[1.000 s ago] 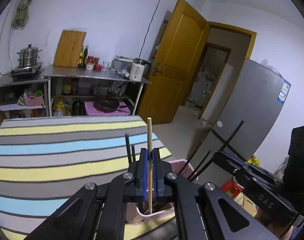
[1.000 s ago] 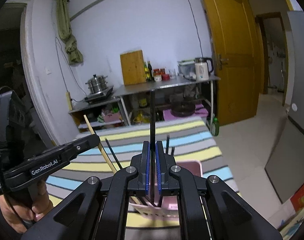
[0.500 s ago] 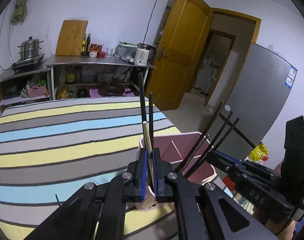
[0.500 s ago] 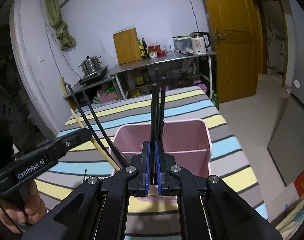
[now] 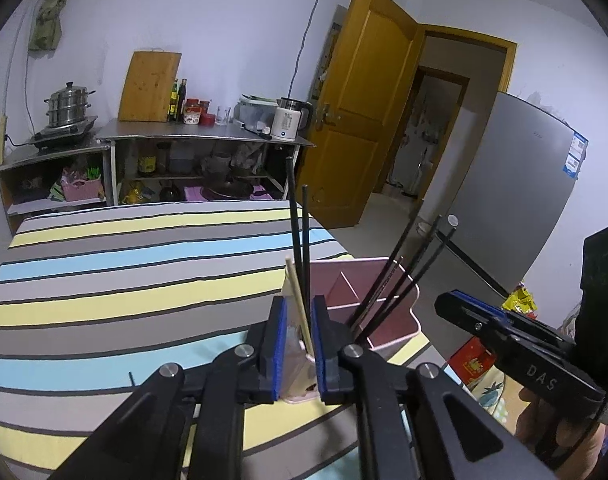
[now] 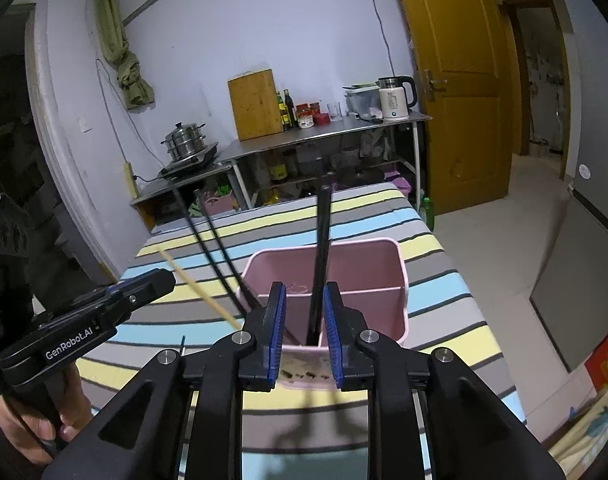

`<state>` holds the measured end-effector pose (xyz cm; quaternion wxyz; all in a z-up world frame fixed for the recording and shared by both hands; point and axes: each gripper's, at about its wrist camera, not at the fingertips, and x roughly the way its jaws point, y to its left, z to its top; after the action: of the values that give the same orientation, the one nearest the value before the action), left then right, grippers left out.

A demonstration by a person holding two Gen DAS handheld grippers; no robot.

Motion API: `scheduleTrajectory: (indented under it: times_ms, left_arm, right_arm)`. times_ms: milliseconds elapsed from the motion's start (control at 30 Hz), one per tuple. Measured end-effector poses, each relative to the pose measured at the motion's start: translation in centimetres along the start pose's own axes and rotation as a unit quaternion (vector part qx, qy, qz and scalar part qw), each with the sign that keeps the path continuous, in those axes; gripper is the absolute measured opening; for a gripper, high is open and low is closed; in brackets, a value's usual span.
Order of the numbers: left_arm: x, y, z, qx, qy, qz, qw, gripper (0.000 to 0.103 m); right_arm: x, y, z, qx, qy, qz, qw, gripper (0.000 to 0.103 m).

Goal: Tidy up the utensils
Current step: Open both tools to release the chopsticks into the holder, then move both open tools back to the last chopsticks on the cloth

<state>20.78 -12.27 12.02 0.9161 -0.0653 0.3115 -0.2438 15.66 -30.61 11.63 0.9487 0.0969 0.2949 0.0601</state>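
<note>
1. Left gripper (image 5: 298, 330): jaws parted, gripping nothing; a wooden chopstick (image 5: 300, 308) leans loose in the gap between the blue pads, its lower end inside the pink utensil holder (image 5: 400, 322)
2. Right gripper (image 6: 304, 330): jaws likewise parted and released; a black chopstick (image 6: 320, 264) stands nearly upright between the pads without either pad pressing on it, its foot in the holder's near compartment
3. Pink utensil holder: rectangular, divided by an inner wall, standing at the near right part of the striped tablecloth (image 5: 124, 280), just beyond both grippers
4. Contents: in the left wrist view two black chopsticks (image 5: 300, 236) rise beside the wooden one at the holder's left end; further black chopsticks lean out over the right rim
5. In the right wrist view the left gripper lies at the near left, held in a hand (image 6: 28, 420), with the wooden chopstick slanting away to the far left
6. Far side: steel shelf unit (image 5: 200, 140) against the wall, bearing a cutting board (image 5: 150, 86) and a white kettle (image 5: 290, 122); steamer pot (image 5: 68, 104) further left
</note>
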Motion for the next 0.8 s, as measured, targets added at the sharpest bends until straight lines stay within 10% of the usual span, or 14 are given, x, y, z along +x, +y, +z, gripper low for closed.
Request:
scheduleTrajectory:
  times_ms: [800]
  left_arm:
    - [-8.0,3.3,-7.4,-0.02,-0.013,0.044,0.9988,0.016]
  right_arm:
    - [-1.9,5.6,-5.6,-0.042,0.02,0.039,0.998,0.02]
